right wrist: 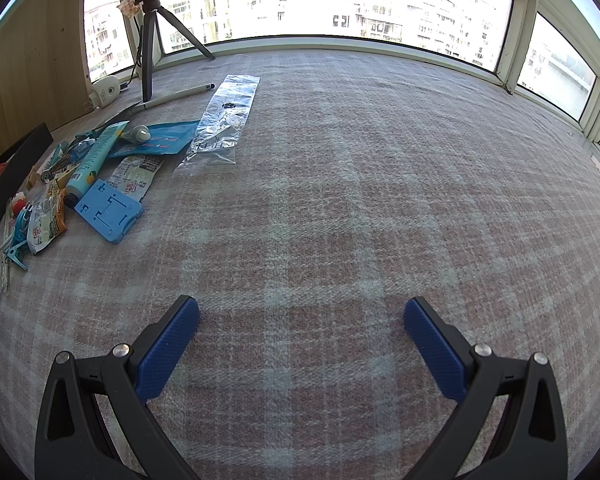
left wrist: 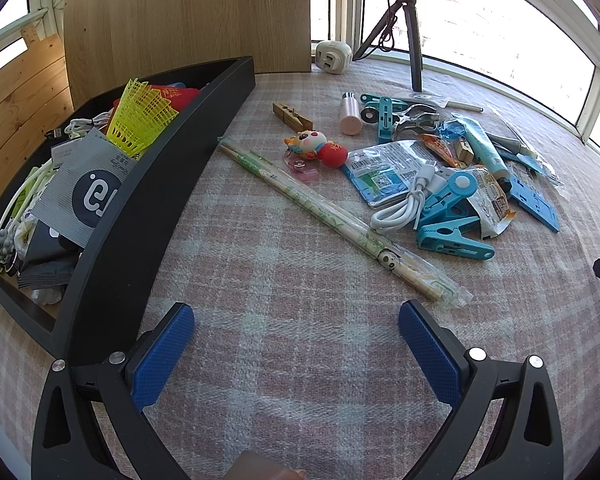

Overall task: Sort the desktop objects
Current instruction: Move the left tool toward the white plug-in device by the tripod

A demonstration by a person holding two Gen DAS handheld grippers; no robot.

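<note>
Left tool (left wrist: 296,344): jaws spread wide, nothing between the blue pads (left wrist: 162,360), hovering over bare plaid cloth (left wrist: 284,240) that covers the counter. Right tool (right wrist: 302,338): likewise spread wide and empty, over an open stretch of the same cloth, well apart from the clutter.

Black tray (left wrist: 156,184) sits at the left of the left wrist view, beside the left tool's left finger. Contents visible: yellow mesh piece (left wrist: 142,118), grey packet with a round logo (left wrist: 88,192), white cable (left wrist: 86,122), red item at the far end, grey packets at the near end.

Unsorted items lie on the cloth ahead of the left tool:
- wrapped chopsticks (left wrist: 332,224), long, lying diagonally, nearest to the tool;
- cartoon keychain figure (left wrist: 316,148), just beyond the chopsticks;
- wooden clothespin (left wrist: 292,117), near the tray's far end;
- small pink-white bottle (left wrist: 350,114), on its side;
- blue clips (left wrist: 452,220), with a coiled white USB cable (left wrist: 404,204) touching them;
- teal tube (left wrist: 486,148), lying across snack packets;
- blue flat plastic holder (right wrist: 110,210), at the pile's right edge;
- clear plastic bag (right wrist: 220,128), apart from the pile, toward the window;
- white stylus pen (right wrist: 176,96), near the tripod (right wrist: 148,40).

Wooden panel (left wrist: 188,12) stands behind the tray.
</note>
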